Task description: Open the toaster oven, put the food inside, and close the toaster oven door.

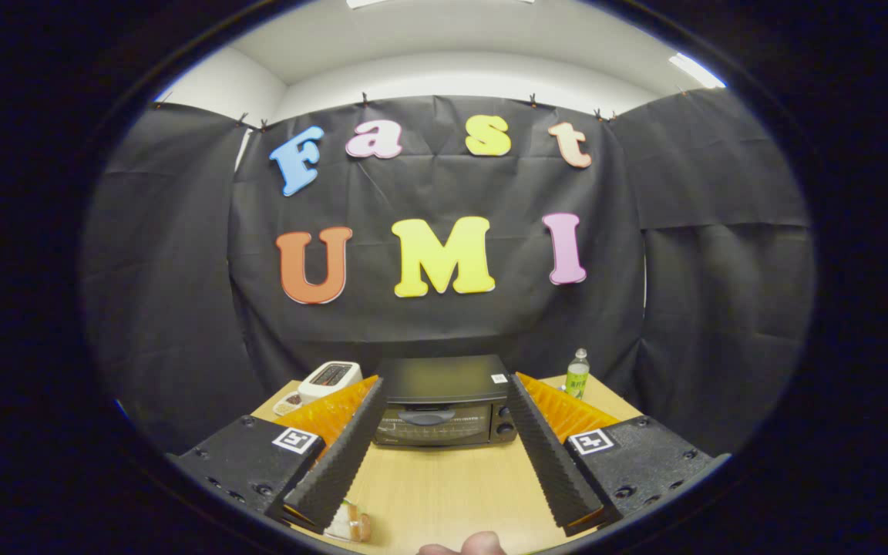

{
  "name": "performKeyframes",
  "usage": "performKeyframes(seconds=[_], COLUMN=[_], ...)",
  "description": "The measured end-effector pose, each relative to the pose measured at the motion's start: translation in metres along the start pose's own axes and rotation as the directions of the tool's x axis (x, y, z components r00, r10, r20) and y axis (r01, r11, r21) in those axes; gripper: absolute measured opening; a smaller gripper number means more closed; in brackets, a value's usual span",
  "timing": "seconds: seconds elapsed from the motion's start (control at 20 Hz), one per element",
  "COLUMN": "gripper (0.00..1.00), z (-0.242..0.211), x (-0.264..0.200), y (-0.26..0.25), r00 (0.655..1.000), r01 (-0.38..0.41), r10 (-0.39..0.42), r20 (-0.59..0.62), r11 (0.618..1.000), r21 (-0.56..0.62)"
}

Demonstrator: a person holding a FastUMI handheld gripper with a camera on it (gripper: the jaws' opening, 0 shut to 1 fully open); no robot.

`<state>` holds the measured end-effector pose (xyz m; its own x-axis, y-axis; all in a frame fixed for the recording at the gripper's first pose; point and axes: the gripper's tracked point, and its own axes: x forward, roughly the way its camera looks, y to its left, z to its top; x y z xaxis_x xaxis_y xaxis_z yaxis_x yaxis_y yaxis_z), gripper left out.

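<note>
The big light wooden table (444, 486) has everything sitting on it. At the far end of the table, in the middle, sits the black boxy toaster oven (444, 401). Its glass door (430, 428) is closed, with a curved handle near the top and two round knobs on the right side. The gripper (444, 412) is wide open, and its two long ridged fingers (548, 459) hold nothing. The toaster oven shows between the finger ends, beyond them and well apart from them. Left of the oven, at the far left corner of the table, sits a small white box-shaped machine with a dark top (328, 379). Right of the oven stands a clear plastic bottle with a green label (577, 375). Near the left finger lies a small clear wrapped bit of food (349, 526). At the near edge of the table a fingertip of a person (463, 546) pokes in
</note>
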<state>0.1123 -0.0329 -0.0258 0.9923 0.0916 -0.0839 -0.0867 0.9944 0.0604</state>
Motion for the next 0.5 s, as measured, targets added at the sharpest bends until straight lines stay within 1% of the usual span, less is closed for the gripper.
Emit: performKeyframes(seconds=[0.15, 0.25, 0.5], gripper=[1.00, 1.00, 1.00], z=[-0.016, -0.028, -0.067], x=[0.043, 0.070, 0.137], y=[-0.010, -0.014, -0.019], r00=[0.999, 0.997, 0.987], r01=[-0.018, -0.044, -0.072], r10=[0.017, 0.045, 0.075], r20=[-0.040, -0.064, -0.142], r11=[1.000, 0.999, 0.997], r21=[-0.007, 0.004, 0.028])
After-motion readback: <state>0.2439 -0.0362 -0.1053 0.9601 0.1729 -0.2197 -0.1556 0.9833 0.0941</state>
